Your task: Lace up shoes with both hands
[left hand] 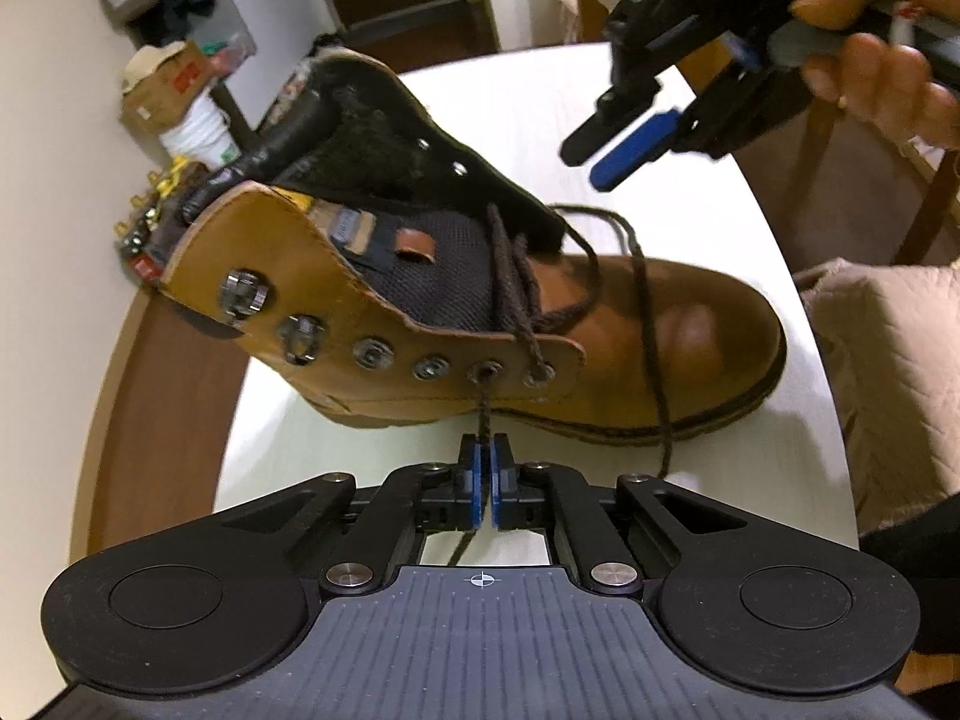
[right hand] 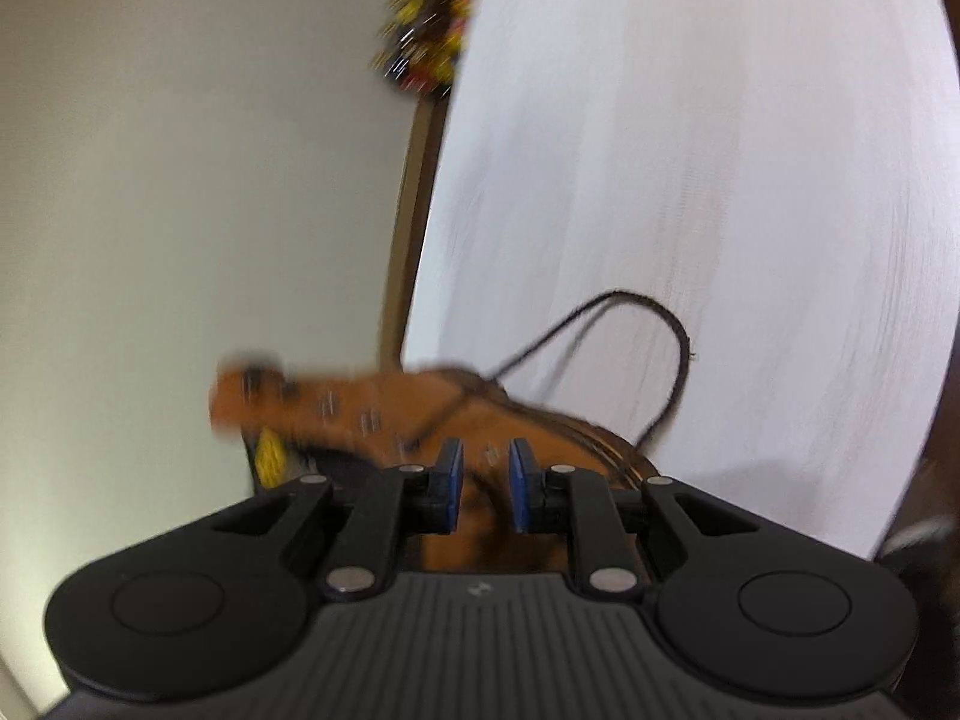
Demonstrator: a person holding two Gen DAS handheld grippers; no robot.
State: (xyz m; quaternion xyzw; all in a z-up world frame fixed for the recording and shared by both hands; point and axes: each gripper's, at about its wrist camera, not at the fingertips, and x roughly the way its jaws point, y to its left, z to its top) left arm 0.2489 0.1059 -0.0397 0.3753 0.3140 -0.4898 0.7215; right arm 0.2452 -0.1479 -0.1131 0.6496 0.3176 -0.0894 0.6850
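Observation:
A tan leather boot [left hand: 630, 324] lies on its side on a white round table [left hand: 690, 192], toe to the right, and shows blurred in the right wrist view [right hand: 420, 408]. A dark brown lace [left hand: 483, 408] comes out of the second-lowest eyelet [left hand: 485, 369]. My left gripper [left hand: 483, 444] is shut on that lace end just below the eyelet. The other lace end [left hand: 651, 324] loops over the toe; it also shows in the right wrist view [right hand: 672, 324]. My right gripper [left hand: 591, 159] hovers above the boot's far side, open and empty [right hand: 485, 450].
Beyond the table's far left edge stand a cardboard box [left hand: 168, 90], a white bucket [left hand: 198, 138] and small clutter [left hand: 150, 222]. A quilted cushion [left hand: 888, 360] lies at the right. A wooden chair [left hand: 840, 180] stands behind it.

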